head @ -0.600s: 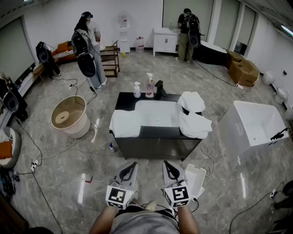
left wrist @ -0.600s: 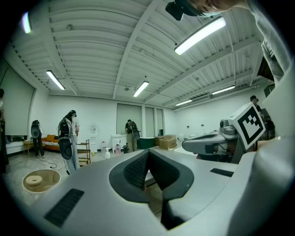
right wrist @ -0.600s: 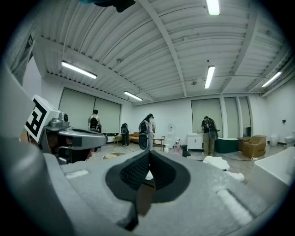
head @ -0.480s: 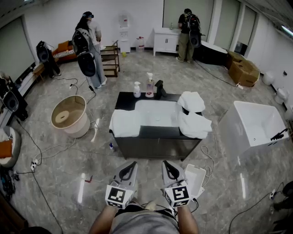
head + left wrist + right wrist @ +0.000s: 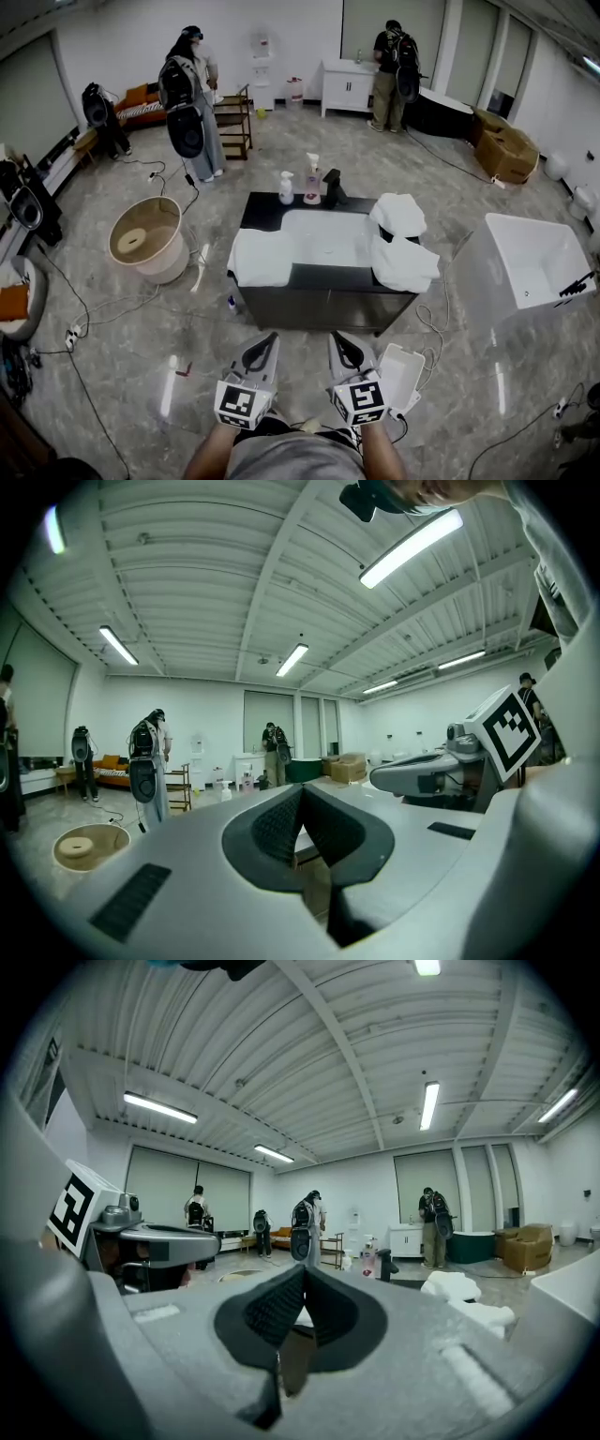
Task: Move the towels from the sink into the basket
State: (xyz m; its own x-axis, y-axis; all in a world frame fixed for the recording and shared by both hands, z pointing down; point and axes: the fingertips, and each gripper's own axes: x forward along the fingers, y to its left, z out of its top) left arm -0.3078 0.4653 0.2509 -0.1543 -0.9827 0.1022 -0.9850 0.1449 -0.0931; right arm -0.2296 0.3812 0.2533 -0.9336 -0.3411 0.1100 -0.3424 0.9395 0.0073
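A dark sink cabinet with a white basin stands in the middle of the room. One white towel hangs over its left front edge. Two more white towels are piled on its right side, also seen in the right gripper view as towels. A round beige basket sits on the floor to the left of the cabinet. My left gripper and right gripper are held side by side near my body, well short of the cabinet. Both are shut and hold nothing, as the left gripper and right gripper show close up.
Two spray bottles and a black faucet stand at the back of the counter. A white tub is at the right, a white lid lies on the floor by my right gripper. Cables cross the floor. People stand at the back.
The head view has shifted a little, so the cabinet sits slightly lower and to the right. Both grippers stay shut and in about the same place.
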